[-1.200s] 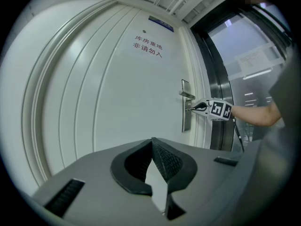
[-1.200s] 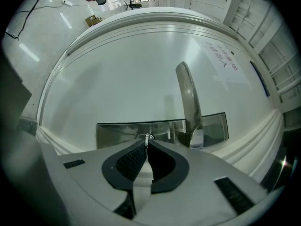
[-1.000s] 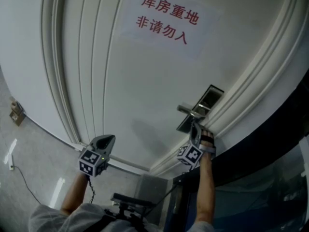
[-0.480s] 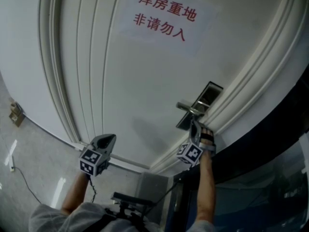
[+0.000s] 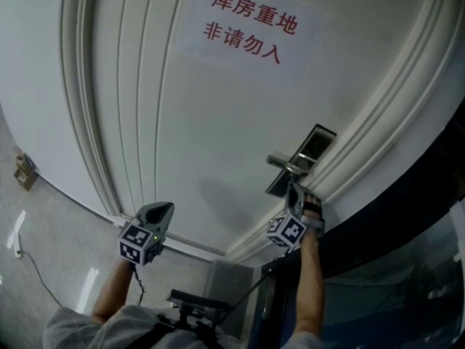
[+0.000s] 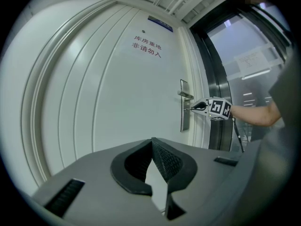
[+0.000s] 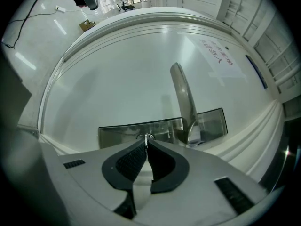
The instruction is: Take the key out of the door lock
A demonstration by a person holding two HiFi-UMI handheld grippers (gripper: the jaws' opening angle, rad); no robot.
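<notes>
A: You stood at the white door (image 5: 218,122), with its red-lettered sign (image 5: 251,29) high on the panel.

B: Your left gripper (image 6: 152,141) hung well apart from the lock, with its fingers together on nothing. I'd say it had no job there, so leaving it idle was fine.

A: The work was at the steel lock plate (image 7: 141,128) near the door's edge. The handle (image 7: 184,102) stuck out just beside your right gripper (image 7: 146,143), and as far as we could tell it wasn't touching.

B: The key (image 7: 147,136) was in the plate's keyhole, its head pinched between your right fingers (image 7: 130,161). Only a sliver of metal showed at the tips, so the grip looked shallow.

A: In my judgement, the pull had not yet come. To do it well you needed to draw straight back along the key's own line, square to the plate, with no sideways levering.

B: Had it balked, a small roll of the wrist to find the release position would have served better than force. A pinch that shallow could have slipped off under a hard tug.

A: You also had to mind the handle as you backed away.
</notes>
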